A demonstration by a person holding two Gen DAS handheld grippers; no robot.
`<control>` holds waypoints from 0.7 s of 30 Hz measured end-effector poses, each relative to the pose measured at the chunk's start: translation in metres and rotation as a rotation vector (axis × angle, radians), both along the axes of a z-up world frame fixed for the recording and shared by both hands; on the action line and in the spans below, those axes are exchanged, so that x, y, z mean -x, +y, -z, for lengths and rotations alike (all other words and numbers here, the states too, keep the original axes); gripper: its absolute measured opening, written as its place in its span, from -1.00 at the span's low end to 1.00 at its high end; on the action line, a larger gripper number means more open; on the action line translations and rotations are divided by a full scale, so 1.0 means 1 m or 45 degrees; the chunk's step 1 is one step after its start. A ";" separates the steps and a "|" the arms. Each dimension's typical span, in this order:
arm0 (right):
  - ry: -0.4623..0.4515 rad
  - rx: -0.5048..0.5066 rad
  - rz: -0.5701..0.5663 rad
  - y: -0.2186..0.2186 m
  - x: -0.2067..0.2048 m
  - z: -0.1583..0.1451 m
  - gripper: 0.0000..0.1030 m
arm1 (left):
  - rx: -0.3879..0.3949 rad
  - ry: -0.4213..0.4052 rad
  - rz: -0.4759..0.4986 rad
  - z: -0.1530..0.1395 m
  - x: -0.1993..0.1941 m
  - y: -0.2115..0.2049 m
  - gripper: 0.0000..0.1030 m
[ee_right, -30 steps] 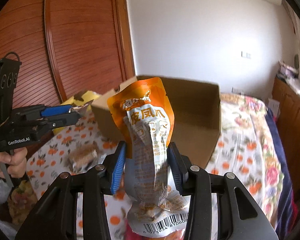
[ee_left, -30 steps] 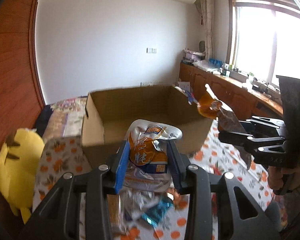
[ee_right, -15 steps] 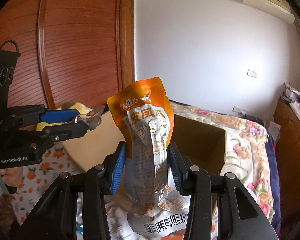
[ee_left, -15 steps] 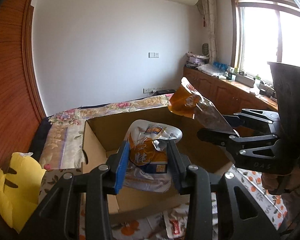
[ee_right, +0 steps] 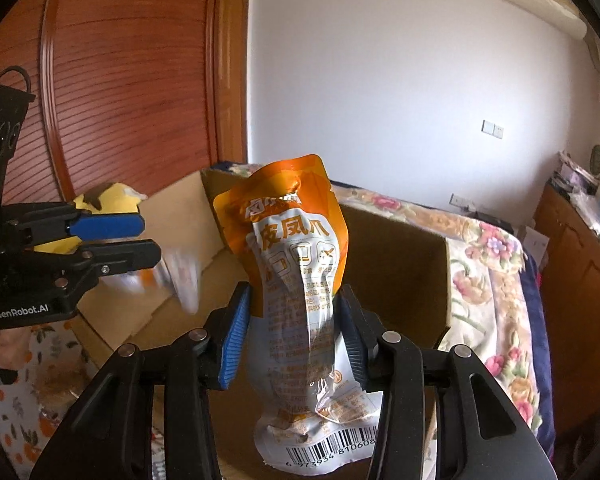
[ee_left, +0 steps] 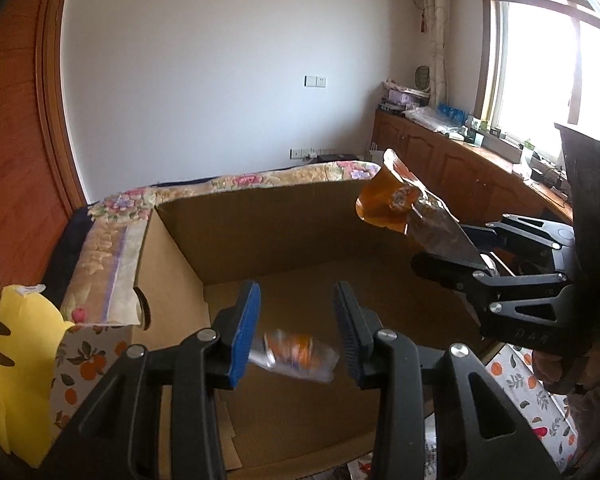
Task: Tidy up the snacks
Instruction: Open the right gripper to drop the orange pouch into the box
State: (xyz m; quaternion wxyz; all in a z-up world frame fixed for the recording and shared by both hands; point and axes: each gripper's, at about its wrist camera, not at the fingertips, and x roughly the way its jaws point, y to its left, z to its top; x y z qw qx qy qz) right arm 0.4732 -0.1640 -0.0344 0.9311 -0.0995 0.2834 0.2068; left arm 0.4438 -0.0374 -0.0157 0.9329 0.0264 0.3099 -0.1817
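Snack pouch (ee_right: 300, 280), orange on top and white below with a barcode at its lower end, stands upright between the jaws of the right gripper (ee_right: 296, 336), which press on its middle from both sides. In the left wrist view the same pouch (ee_left: 404, 208) sticks out of the right gripper (ee_left: 460, 256) above the right side of the cardboard box (ee_left: 284, 232), with the orange end pointing to the far wall of the box.

Nearer to the left camera, the left gripper (ee_left: 296, 332) has its jaws set wide apart and holds nothing. Between and below them a second small packet (ee_left: 296, 356), silver and orange, looks blurred and touches neither jaw; it is over the bottom of the box. The right wrist view shows this packet (ee_right: 180, 280) as a pale streak just beside the tips of the left gripper (ee_right: 140, 240), inside the open box (ee_right: 400, 264).

The box stands on a cloth with an orange fruit print (ee_left: 88, 360); more of the cloth (ee_left: 520, 384) shows at the box's right side. A yellow plush toy (ee_left: 16, 364) lies at the left of the box. Behind the box lies a bed with a flowered cover (ee_left: 236, 184). Farther away are the white wall (ee_left: 220, 60), the wooden cabinets (ee_left: 440, 156) under the window (ee_left: 548, 60), and a reddish wooden door (ee_right: 132, 72).
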 end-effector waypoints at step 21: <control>0.012 -0.023 0.059 -0.004 0.020 -0.008 0.27 | -0.038 -0.061 0.018 -0.019 0.061 0.017 -0.17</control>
